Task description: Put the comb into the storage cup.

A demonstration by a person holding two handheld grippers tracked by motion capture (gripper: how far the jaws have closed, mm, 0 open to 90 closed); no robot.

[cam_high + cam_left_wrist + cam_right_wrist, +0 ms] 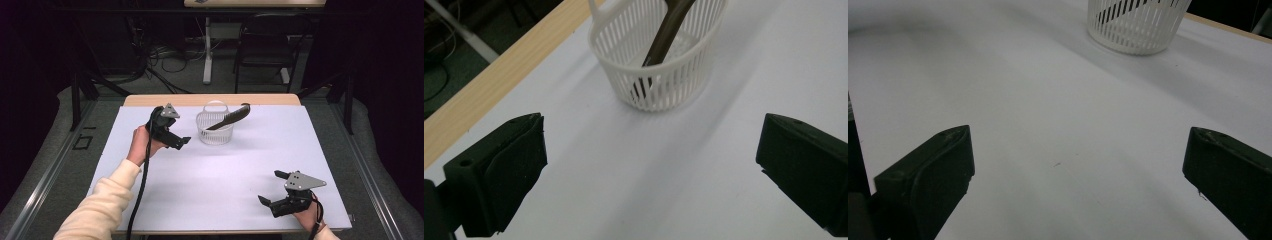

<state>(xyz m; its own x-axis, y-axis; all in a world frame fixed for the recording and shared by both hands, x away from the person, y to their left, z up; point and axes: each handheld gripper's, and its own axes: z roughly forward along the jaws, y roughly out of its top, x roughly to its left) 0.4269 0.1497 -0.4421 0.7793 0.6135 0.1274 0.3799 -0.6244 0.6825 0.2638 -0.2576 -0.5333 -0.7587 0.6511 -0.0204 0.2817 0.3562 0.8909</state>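
Basket [215, 129] standing on the table [220, 175], toward the far edge, roughly centred. Comb [231, 118] leaning inside the basket, lower end in the bottom, upper end sticking out over the rim to the right (seen from the high view). Left gripper [181, 141] hovering just left of the basket, apart from it, jaws pointing toward it. Right gripper [272, 189] sitting at the near right corner, well apart from the basket.

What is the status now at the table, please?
Left claw open, empty, beside the white basket. Right claw open, empty, low over the near table edge. Dark comb leaning in basket, one end over the rim. Nothing in the way.
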